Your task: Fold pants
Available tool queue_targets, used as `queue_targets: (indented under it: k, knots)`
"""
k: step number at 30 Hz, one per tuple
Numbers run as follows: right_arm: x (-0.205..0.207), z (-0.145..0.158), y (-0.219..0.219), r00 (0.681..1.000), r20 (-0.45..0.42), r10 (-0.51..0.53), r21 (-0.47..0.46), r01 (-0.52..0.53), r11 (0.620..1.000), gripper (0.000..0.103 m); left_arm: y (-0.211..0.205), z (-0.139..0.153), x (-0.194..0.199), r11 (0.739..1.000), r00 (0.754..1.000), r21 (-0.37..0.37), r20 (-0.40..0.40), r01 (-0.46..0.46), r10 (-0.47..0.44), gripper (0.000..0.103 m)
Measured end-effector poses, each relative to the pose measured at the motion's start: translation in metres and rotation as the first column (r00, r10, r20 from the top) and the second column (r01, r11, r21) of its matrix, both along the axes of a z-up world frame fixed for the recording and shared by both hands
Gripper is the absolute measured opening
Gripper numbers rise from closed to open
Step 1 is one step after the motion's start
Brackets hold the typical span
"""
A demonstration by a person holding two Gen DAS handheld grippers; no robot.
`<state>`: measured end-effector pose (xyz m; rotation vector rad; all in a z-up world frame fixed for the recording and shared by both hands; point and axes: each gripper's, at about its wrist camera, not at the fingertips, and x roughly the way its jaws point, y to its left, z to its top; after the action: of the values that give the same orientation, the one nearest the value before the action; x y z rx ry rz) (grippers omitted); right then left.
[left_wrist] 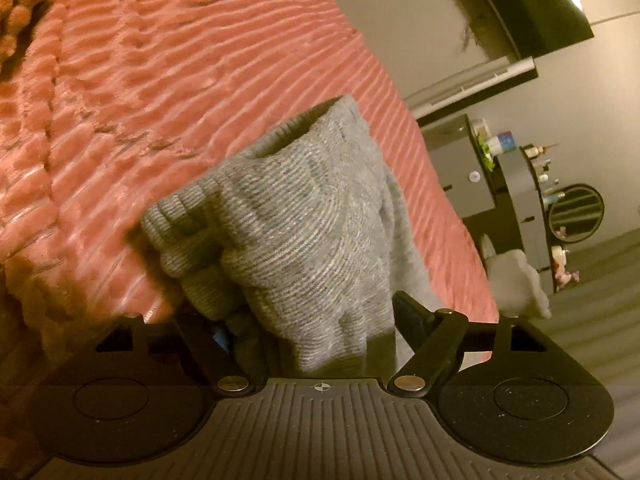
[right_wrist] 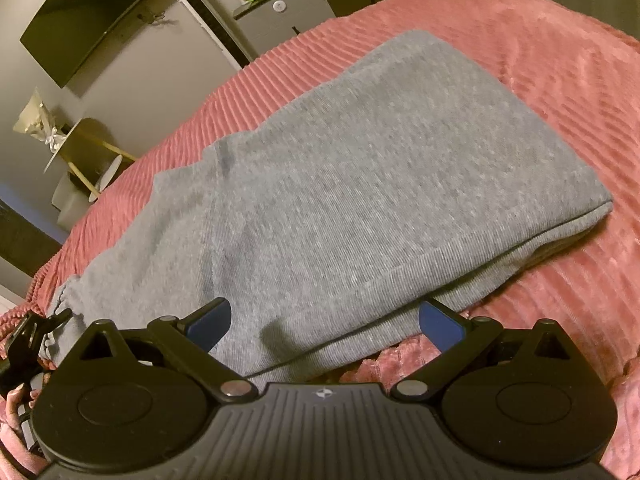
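Grey pants (right_wrist: pixel 340 184) lie folded lengthwise on a pink ribbed bedspread (right_wrist: pixel 560 80), seen from the right wrist camera, their long doubled edge running just beyond the right gripper (right_wrist: pixel 326 322). That gripper's blue-padded fingers (right_wrist: pixel 440 322) stand spread apart with nothing between them, one over the cloth and the other at its near edge. At the pants' gathered waistband end, low on the left of the same view, the left gripper (right_wrist: pixel 24 340) shows as a dark shape against the fabric. From the left wrist camera, the left gripper (left_wrist: pixel 316 320) is clamped on the pants (left_wrist: pixel 304 220): a bunched mass of grey knit with a ribbed band rises between its fingers and fills the middle of the frame, lifted off the bedspread (left_wrist: pixel 160 80) behind it. Beyond the bedspread stand a grey cabinet (left_wrist: pixel 460 168) with small bottles on top, a round mirror (left_wrist: pixel 576 214) and a dark wall-mounted screen (left_wrist: pixel 532 4).
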<state>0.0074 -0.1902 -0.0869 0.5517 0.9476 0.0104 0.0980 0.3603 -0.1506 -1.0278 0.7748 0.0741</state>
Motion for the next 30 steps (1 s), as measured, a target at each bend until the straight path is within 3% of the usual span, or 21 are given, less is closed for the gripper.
queue_targets:
  k: [3,5,8,13,19,23,25,27,30]
  knots:
    - [-0.001,0.0,-0.001,1.0,0.001,-0.004,0.006,0.004,1.0,0.1,-0.001,0.001,0.005,1.0,1.0,0.014,-0.002,0.004,-0.004,0.073]
    - [-0.002,0.001,-0.002,1.0,0.009,-0.015,0.008,0.015,1.0,0.1,0.001,0.002,0.003,1.0,1.0,0.025,0.01,0.01,-0.011,0.039]
    - [-0.01,0.005,-0.01,0.997,0.045,-0.058,0.014,0.057,0.998,0.1,-0.001,0.013,0.0,0.998,0.996,0.059,0.08,0.027,-0.032,0.024]
    - [-0.024,0.008,-0.035,0.99,0.065,-0.129,0.078,0.124,0.989,0.1,-0.026,0.055,-0.008,0.982,0.973,0.18,0.21,0.061,-0.099,0.022]
    - [-0.036,0.02,-0.067,0.97,0.124,-0.208,0.112,0.195,0.974,0.1,-0.078,0.112,-0.018,0.942,0.937,0.317,0.282,0.11,-0.205,0.022]
    - [-0.042,0.03,-0.09,0.946,0.174,-0.274,0.144,0.251,0.957,0.1,-0.159,0.167,-0.016,0.878,0.87,0.433,0.332,0.202,-0.364,0.022]
    - [-0.046,0.031,-0.099,0.935,0.194,-0.296,0.151,0.27,0.951,0.1,-0.212,0.187,-0.014,0.84,0.818,0.477,0.355,0.258,-0.453,0.023]
    - [-0.05,0.03,-0.109,0.928,0.202,-0.314,0.154,0.286,0.946,0.1,-0.271,0.195,-0.012,0.791,0.757,0.523,0.363,0.317,-0.543,0.023]
    - [-0.054,0.024,-0.125,0.921,0.187,-0.341,0.164,0.313,0.935,0.1,-0.351,0.174,-0.001,0.738,0.7,0.523,0.327,0.425,-0.635,0.027]
